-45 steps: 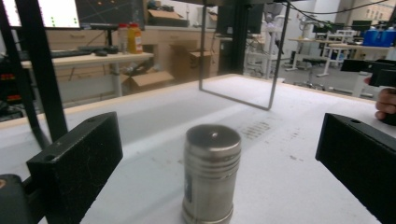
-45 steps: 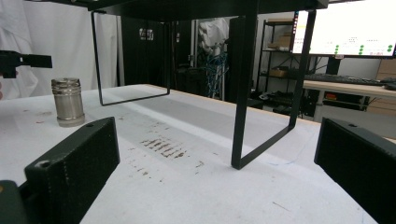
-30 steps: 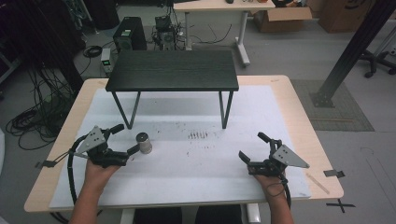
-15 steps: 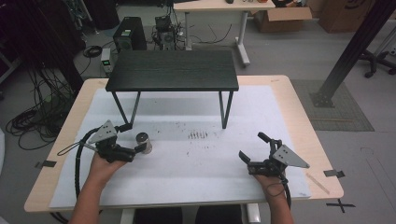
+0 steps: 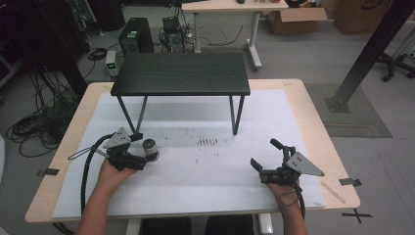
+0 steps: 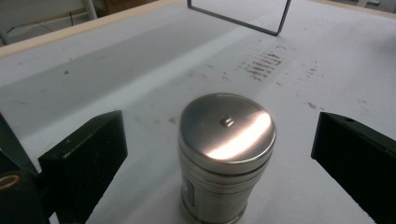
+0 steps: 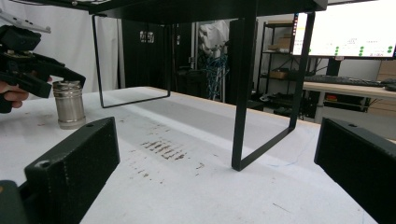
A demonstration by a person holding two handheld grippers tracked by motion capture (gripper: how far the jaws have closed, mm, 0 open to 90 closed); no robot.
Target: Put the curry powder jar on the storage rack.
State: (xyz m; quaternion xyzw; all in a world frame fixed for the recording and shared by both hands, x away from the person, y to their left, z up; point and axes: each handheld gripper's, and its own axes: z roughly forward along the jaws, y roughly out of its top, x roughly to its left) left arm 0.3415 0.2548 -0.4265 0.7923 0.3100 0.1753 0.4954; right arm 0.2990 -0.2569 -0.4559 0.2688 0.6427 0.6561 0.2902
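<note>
Only steel canister (image 6: 227, 154) between left gripper (image 6: 219, 154) fingers, label illegible

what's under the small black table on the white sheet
Under the small black table lies bare white sheet crossed by the table's shadow, with dark smudges just in front of it. Its top covers the strip of sheet beneath its far edge. The metal canister stands outside it.

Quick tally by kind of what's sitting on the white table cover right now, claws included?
Steel canister: 1
Black stand: 1
Hand-held claws: 2, left claw, right claw
Total: 4
</note>
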